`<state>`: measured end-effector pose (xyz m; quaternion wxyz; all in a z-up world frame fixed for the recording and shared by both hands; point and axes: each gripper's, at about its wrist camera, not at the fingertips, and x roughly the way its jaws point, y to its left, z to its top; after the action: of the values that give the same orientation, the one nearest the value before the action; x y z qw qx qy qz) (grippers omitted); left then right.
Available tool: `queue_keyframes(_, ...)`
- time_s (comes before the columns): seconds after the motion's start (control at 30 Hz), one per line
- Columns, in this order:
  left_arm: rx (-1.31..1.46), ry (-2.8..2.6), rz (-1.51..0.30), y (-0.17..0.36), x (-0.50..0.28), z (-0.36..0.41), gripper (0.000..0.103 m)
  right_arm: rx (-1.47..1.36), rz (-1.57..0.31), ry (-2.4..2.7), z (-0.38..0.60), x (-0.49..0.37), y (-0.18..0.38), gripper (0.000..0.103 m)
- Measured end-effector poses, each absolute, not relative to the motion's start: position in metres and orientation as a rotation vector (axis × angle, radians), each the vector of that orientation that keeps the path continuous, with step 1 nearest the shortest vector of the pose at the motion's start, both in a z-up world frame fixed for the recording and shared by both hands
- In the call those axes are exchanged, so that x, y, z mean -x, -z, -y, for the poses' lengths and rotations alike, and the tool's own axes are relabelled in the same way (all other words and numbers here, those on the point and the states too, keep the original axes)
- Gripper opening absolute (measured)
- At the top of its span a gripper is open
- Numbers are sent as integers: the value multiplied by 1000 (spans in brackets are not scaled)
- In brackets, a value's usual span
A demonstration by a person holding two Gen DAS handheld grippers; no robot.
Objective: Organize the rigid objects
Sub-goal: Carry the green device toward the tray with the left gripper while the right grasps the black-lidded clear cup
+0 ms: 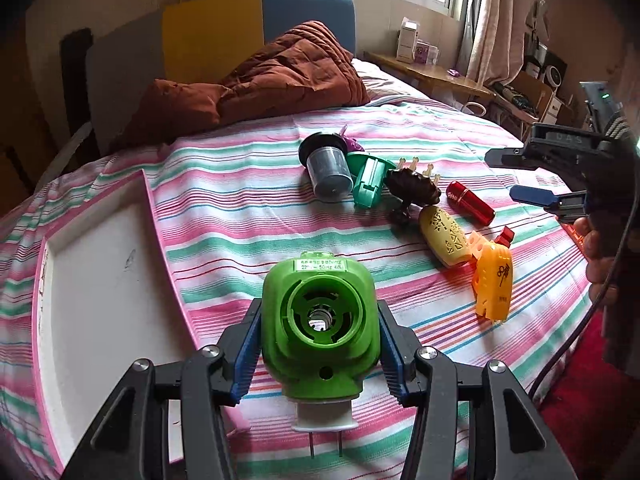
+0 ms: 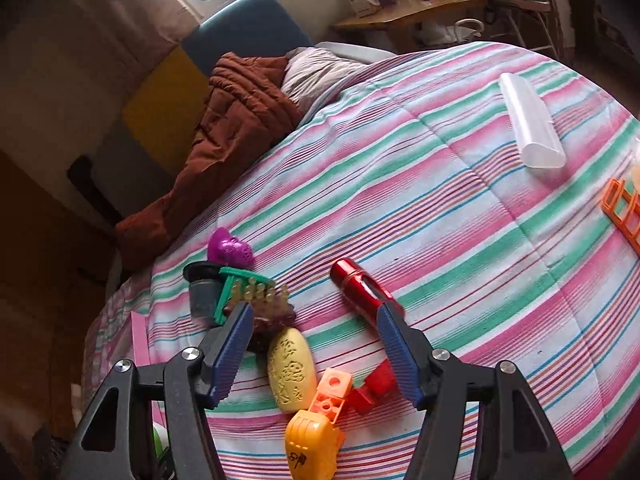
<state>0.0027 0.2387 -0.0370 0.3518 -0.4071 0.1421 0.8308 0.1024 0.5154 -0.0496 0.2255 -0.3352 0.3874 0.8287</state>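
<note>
In the left wrist view, the left gripper (image 1: 319, 334) is clamped on a green plug-in device (image 1: 319, 330), its blue pads pressing the two sides; the device's round opening faces the camera and two metal prongs point down beneath it. It hangs over the striped bedspread (image 1: 248, 216), just beside a white tray with a pink rim (image 1: 100, 280) that lies to its left. Beyond the device sits a cluster of small things: a grey cup with a black lid (image 1: 326, 170), a teal plastic piece (image 1: 368, 182), a dark brown comb-like piece (image 1: 412, 188), a red cylinder (image 1: 470, 202), a pale yellow oval case (image 1: 444, 236) and an orange case (image 1: 492, 280). The right gripper (image 1: 520, 176) hovers to the right of that cluster, its fingers apart. A rust-brown quilt (image 1: 280, 76) is bunched behind the cluster, near a window and a wooden desk.

In the right wrist view, the right gripper (image 2: 316, 344) stands wide apart with nothing between its fingers, above the pale yellow oval case (image 2: 290, 376). The red cylinder (image 2: 360, 292) lies partly behind the right-hand finger, and the comb-like piece (image 2: 268, 304) partly behind the left-hand one. A purple heart-shaped piece (image 2: 230, 248) lies beyond the grey cup (image 2: 202, 292). Far to the right of the oval case rest a clear plastic case (image 2: 530, 124) and an orange frame (image 2: 624, 208), cut off at the edge.
</note>
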Motion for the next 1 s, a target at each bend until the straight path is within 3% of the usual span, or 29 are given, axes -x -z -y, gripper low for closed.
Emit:
queue_keyframes(0.17,1036,-2190,-334,25,-6,-214,53,984,-957,-2372,-496,-88,45,62)
queue_keyframes(0.23,1026,-2210,-323,19,-7,-201,53,987,-921,-2404,-489,-85,42,54)
queue_keyframes(0.4,1026,-2272,-280,12,-1,-167,53,1091,-775,-2522,-451,-58,34,47)
queue_keyframes(0.63,1053,-2335,-216,13,6,-131,53,1208,-622,-2575,-415,23,34,45)
queue_keyframes(0.8,1077,-2375,-161,13,14,-105,53,1363,-525,-2438,-426,88,63,44)
queue_keyframes(1.0,1135,-2401,-109,21,25,-84,53,1421,-450,-2383,-429,113,85,43)
